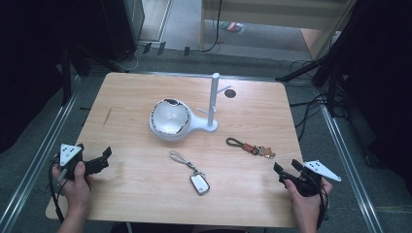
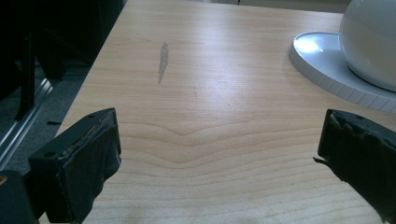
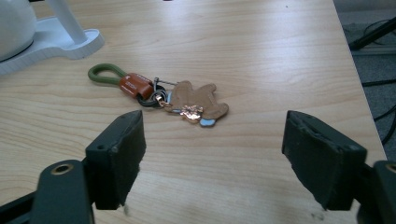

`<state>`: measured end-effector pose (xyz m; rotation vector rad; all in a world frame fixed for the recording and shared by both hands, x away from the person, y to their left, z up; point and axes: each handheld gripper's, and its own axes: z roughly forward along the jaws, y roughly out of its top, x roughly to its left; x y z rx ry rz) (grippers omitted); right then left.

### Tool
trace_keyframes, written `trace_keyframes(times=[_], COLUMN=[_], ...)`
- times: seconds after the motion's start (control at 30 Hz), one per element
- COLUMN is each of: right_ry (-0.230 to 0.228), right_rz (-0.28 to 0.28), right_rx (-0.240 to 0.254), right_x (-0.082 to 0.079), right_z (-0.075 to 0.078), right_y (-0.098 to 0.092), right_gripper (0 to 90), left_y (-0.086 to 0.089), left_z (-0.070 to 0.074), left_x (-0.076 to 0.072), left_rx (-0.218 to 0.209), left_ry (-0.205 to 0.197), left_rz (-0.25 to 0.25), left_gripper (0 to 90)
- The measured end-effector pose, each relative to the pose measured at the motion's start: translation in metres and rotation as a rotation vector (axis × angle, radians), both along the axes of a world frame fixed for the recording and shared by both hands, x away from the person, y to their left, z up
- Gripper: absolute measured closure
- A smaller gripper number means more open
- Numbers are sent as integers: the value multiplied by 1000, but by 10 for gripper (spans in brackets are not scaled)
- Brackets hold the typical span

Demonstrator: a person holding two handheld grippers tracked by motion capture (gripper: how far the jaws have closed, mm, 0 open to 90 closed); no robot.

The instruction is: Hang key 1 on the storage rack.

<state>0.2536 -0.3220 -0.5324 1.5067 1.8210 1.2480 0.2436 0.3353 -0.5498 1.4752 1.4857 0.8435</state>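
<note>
A white bowl (image 1: 169,118) rests on a white stand (image 1: 197,127) with an upright peg post (image 1: 214,99) at the table's middle. A keychain with a green loop, orange tag and tan bear charm (image 1: 250,147) lies right of centre; it lies just beyond my right gripper (image 3: 212,144), whose jaws stand open and empty. A second keychain with a cord and silver fob (image 1: 191,173) lies near the front centre. My left gripper (image 1: 100,162) hovers open at the front left, empty, with the stand's rim (image 2: 322,65) ahead to its right.
The wooden table (image 1: 131,97) has a grey smear (image 2: 162,60) on its left part and a dark round hole (image 1: 230,93) behind the post. Metal rails run along both table sides. Cables lie on the floor at the right and back.
</note>
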Motion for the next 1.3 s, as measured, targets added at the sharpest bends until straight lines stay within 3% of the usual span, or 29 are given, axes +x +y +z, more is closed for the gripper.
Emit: trace_keyframes(times=[0.1, 0.13, 0.17, 0.33, 0.53, 0.57, 0.63, 0.8, 1.03, 1.3], right_ry=[-1, 5, 5, 57, 86, 97, 109, 123, 135, 114], right_rz=[18, 29, 29, 66, 52, 54, 72, 90, 121, 190], right_rx=[-14, -52, -52, -100, -159, -205, -235, -244, -297, -349], right_x=[0, 1, 1, 11, 18, 21, 24, 28, 39, 54], right_z=[5, 9, 9, 25, 33, 36, 40, 52, 65, 73], right_y=[4, 7, 7, 17, 29, 34, 39, 46, 57, 78], right_gripper=[166, 164, 164, 187, 212, 217, 254, 277, 277, 278], left_y=[-1, -1, -2, -3, -4, -4, -5, -5, -8, -7], left_z=[0, 0, 0, 0, 0, 0, 0, 0, 0, 0], left_x=[1, 1, 1, 0, -1, 0, -1, -2, -1, -1], left_rx=[7, 13, 15, 27, 40, 41, 44, 54, 78, 73], left_ry=[2, 7, 3, -4, -8, -7, -16, -25, -23, -21], left_rz=[2, 1, 2, -2, -3, -3, -5, 2, 0, 3], left_gripper=[0, 0, 0, 0, 0, 0, 0, 0, 0, 0])
